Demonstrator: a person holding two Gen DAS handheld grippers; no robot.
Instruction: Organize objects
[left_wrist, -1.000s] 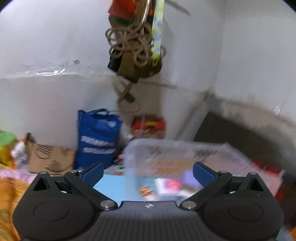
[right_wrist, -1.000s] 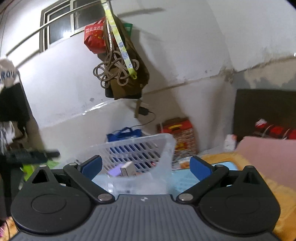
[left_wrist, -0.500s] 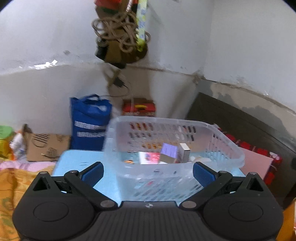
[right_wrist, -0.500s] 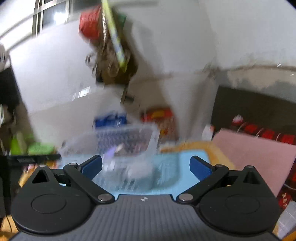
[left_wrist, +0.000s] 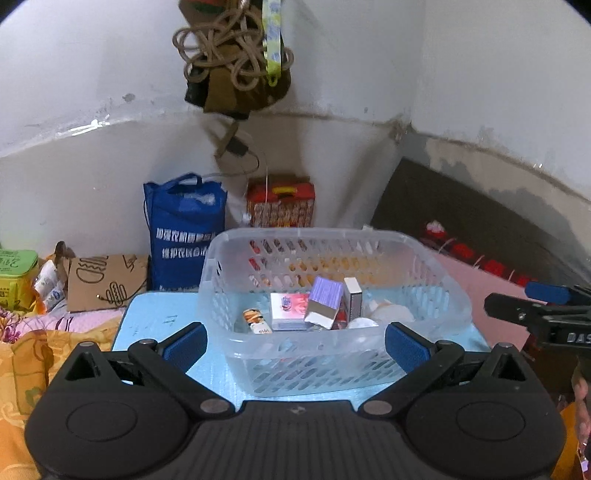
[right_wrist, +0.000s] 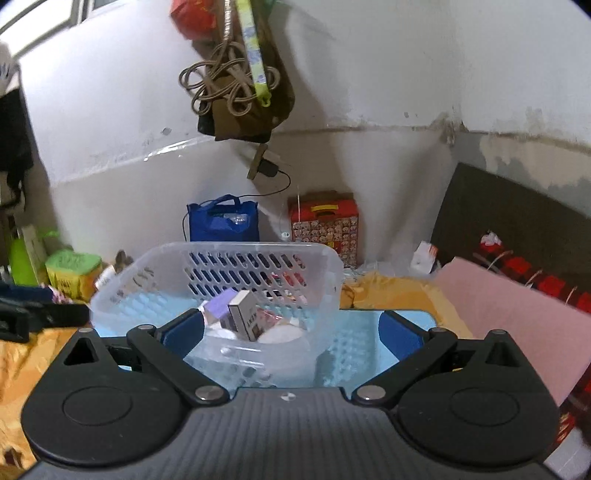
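Basket: clear plastic basket (left_wrist: 332, 236) is sitting on the light blue table (left_wrist: 155, 321), slotted walls, rim facing up.
Stuff inside: a lilac-topped box (left_wrist: 325, 301) is leaning tilted against a white upright box (left_wrist: 352, 295), a pink-and-white pack (left_wrist: 288, 310) is lying flat beside them, plus a small tube (left_wrist: 255, 319) and something white and crumpled (left_wrist: 388, 312) at the right end.
Left gripper (left_wrist: 295, 345): fingers are gaping wide, gripping nothing, hovering at the basket's near wall with the basket showing between the blue pads.
Right gripper (right_wrist: 291, 330): also spread wide and empty, looking at the basket's right end from just off the table corner.
Other view of it: right gripper is poking in at the far right edge of the left camera, well clear of the basket.
Background: blue tote bag (left_wrist: 184, 229) and a red carton (left_wrist: 280, 205) are standing against the white wall, and a rope bundle (left_wrist: 229, 62) is hanging above them.
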